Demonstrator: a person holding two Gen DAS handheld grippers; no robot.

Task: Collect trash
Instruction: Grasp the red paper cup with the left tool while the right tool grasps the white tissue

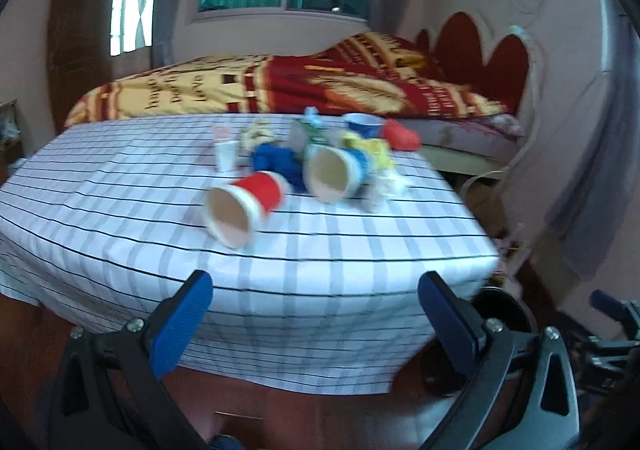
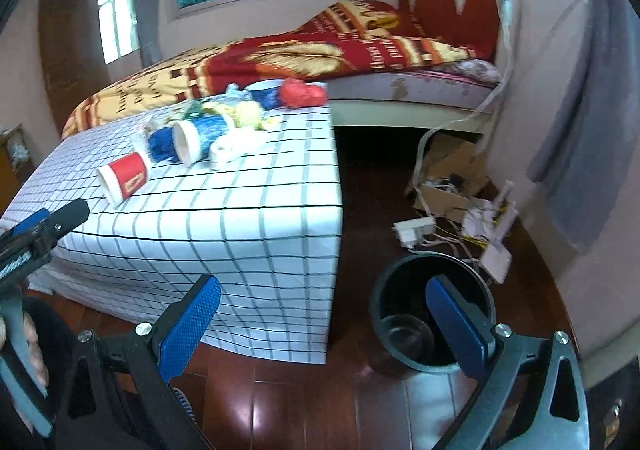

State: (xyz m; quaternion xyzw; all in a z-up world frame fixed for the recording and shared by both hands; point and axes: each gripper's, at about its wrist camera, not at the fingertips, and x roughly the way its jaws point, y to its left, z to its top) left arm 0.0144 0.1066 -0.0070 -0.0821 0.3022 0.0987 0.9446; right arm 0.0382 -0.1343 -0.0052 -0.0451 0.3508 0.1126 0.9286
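Observation:
A red paper cup (image 1: 244, 205) (image 2: 122, 177) lies on its side on the checked tablecloth (image 1: 120, 217) (image 2: 240, 209), mouth toward me. Behind it lie a blue paper cup (image 1: 338, 171) (image 2: 200, 137), a crumpled blue wad (image 1: 278, 159) (image 2: 160, 143), yellow wrappers (image 1: 370, 149) (image 2: 248, 113), white crumpled paper (image 2: 236, 145), a small clear cup (image 1: 226, 149) and a red wad (image 1: 400, 133) (image 2: 302, 91). My left gripper (image 1: 316, 310) is open and empty, short of the table's front edge. My right gripper (image 2: 324, 314) is open and empty, near the table corner above a black bin (image 2: 404, 310).
A bed (image 1: 280, 85) (image 2: 320, 53) with a red and yellow blanket stands behind the table. Cardboard, cables and white boxes (image 2: 452, 205) clutter the dark wooden floor right of the table. The left gripper's body (image 2: 36, 234) and a hand show at the right wrist view's left edge.

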